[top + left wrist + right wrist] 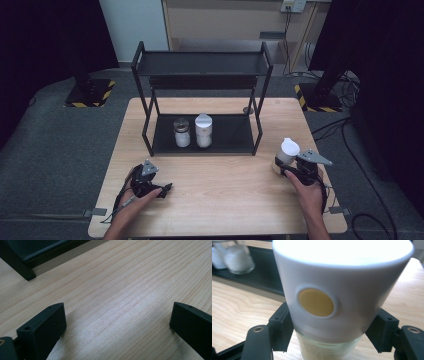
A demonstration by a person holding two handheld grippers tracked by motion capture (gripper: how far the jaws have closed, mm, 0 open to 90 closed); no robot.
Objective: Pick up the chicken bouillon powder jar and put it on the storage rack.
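Clamping the white-capped jar (329,302), the right gripper (290,167) grips it; the left gripper (117,325) rests released.

A pale wooden table (220,200) carried a black two-tier rack (202,100) near its far edge. Two white-filled jars (182,132) stood side by side on the rack's bottom shelf, and a white-capped jar (286,154) stood near the table's right edge

The left gripper (167,187) rests low with jaws wide apart (nothing between them); the right gripper (278,166) has its jaws clamped.
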